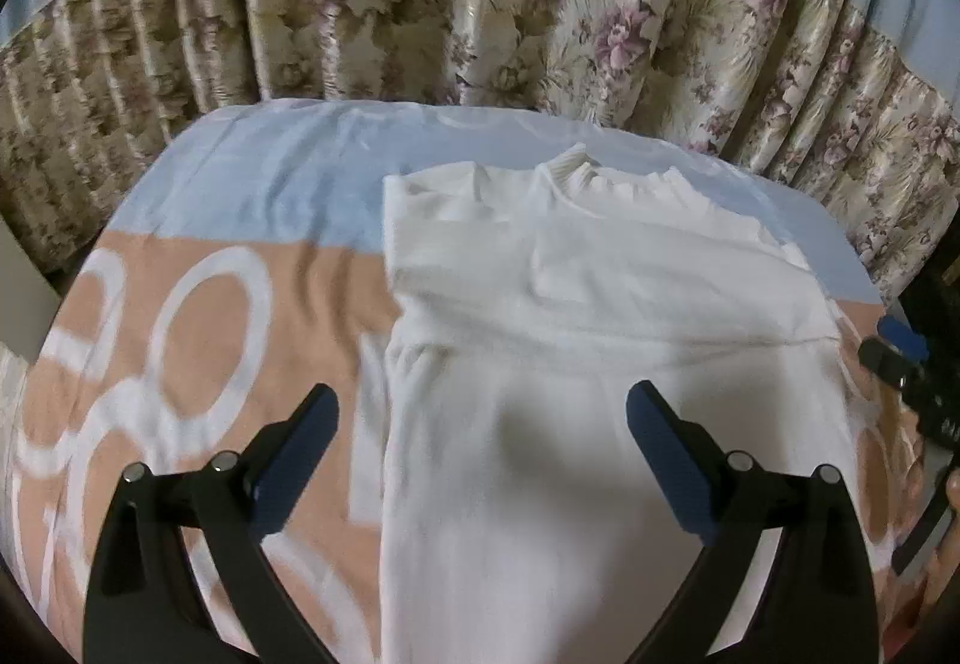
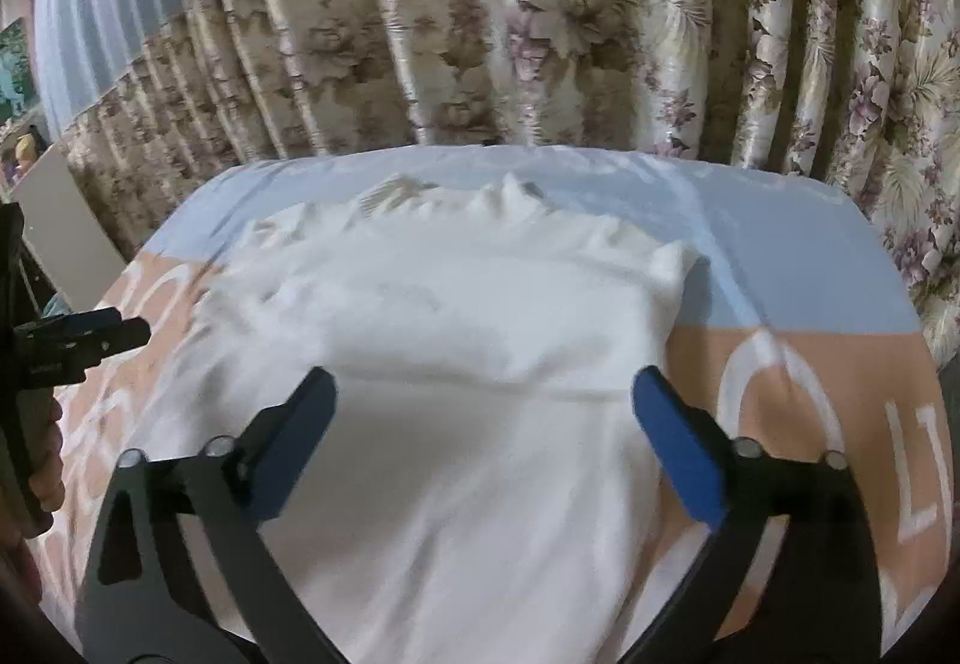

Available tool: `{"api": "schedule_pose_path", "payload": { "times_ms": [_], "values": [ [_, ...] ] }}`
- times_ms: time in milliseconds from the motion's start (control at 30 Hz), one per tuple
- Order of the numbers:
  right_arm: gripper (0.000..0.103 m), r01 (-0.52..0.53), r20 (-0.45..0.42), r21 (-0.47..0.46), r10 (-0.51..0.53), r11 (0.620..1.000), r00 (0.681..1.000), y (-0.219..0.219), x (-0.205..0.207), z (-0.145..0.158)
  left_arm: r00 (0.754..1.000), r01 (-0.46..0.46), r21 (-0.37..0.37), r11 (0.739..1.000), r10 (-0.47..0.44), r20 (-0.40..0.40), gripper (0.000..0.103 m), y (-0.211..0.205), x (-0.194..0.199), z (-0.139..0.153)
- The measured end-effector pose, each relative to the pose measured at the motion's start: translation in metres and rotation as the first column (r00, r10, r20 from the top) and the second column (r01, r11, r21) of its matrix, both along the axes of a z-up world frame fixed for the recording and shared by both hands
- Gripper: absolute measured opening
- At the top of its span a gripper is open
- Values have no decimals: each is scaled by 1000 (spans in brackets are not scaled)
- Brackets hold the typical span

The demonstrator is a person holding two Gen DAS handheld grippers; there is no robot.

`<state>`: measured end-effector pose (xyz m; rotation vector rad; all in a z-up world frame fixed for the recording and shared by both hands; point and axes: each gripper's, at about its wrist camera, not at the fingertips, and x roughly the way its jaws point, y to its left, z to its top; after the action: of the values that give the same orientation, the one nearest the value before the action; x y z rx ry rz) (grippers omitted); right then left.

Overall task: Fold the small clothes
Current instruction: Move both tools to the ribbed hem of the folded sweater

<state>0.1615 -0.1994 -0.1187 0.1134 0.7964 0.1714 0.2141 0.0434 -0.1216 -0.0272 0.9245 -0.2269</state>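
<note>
White sweater [image 1: 600,304] on bed, seemingly folded, both grippers agape.

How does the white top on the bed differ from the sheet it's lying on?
The white top is plain, with no print; the bed sheet has a pale blue band, then a peach area with white rings and lettering. The top has a ribbed collar and lies in folded layers; the sheet is one spread layer. The top covers only part of the sheet. Both are soft cloth, lying flat.
</note>
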Motion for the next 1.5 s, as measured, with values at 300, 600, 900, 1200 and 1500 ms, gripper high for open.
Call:
{"api": "schedule_pose_path", "payload": {
  "times_ms": [300,600,900,1200,1500],
  "values": [
    [100,20,-55,-54,-23,998,998,18,-68,17,998,-47,-86,995,50,42,101,31,-74,38],
    [100,182,-1,-153,-184,971,983,8,-142,35,992,-64,14,998,62,109,101,40,-131,39],
    [100,159,-26,-171,-165,972,986,13,-188,23,999,-23,60,998,21,38,101,39,-164,1],
    [100,143,-100,-52,-148,988,984,25,-204,-1,999,31,15,999,-30,-34,101,36,-179,-16],
    [91,95,-168,-82,-108,992,980,34,-215,-30,992,-1,-64,998,-7,-126,101,52,-184,-40]
  ]
}}
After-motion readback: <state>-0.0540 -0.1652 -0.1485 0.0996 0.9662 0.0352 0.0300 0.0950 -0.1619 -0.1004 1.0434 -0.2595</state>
